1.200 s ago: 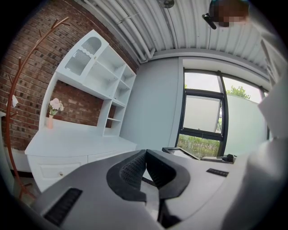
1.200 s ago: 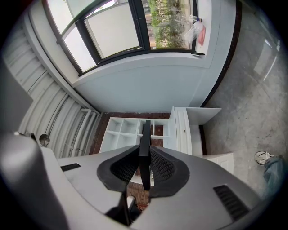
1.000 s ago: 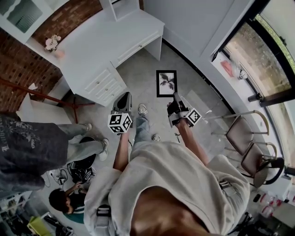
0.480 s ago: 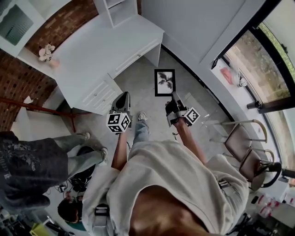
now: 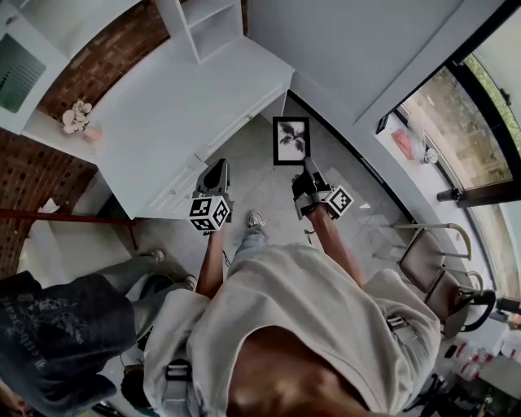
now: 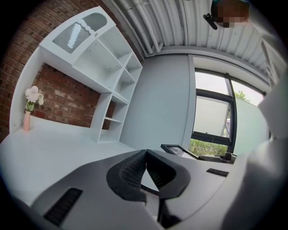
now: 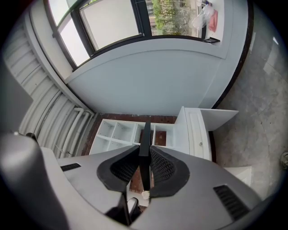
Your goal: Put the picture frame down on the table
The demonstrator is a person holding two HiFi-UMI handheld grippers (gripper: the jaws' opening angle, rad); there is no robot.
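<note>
- One white table fills 10 to 12 o'clock of the head view. One open shelf unit stands on its far end at 12.
- One bystander in a dark printed shirt stands at 8 o'clock, behind the person with the grippers.
- Two chairs stand at 4 o'clock, below one window at 2.
- There are two grippers. The left gripper has its jaws pressed together with nothing between them, and it sits over the table's drawer front. The right gripper is clamped narrowly on the frame's lower edge.
- One black frame shows a dark leaf print. It is held in the air at 12 o'clock from the right gripper. It hangs over the floor just beside the table's near corner, not on the top. The right gripper view shows it edge-on between the pads.
- One vase of flowers stands on the table at 10 o'clock, by the brick wall.
- Since a second ago the table has drawn closer and looks larger. The frame, then well out over the floor, is now beside the corner. The bystander has slid from 9 toward 8 o'clock. A seated person at 7 has almost left view. Both jaw states are unchanged.
- The shelf unit and vase stand well apart from the frame. The table's corner and drawer front lie nearest to it.
</note>
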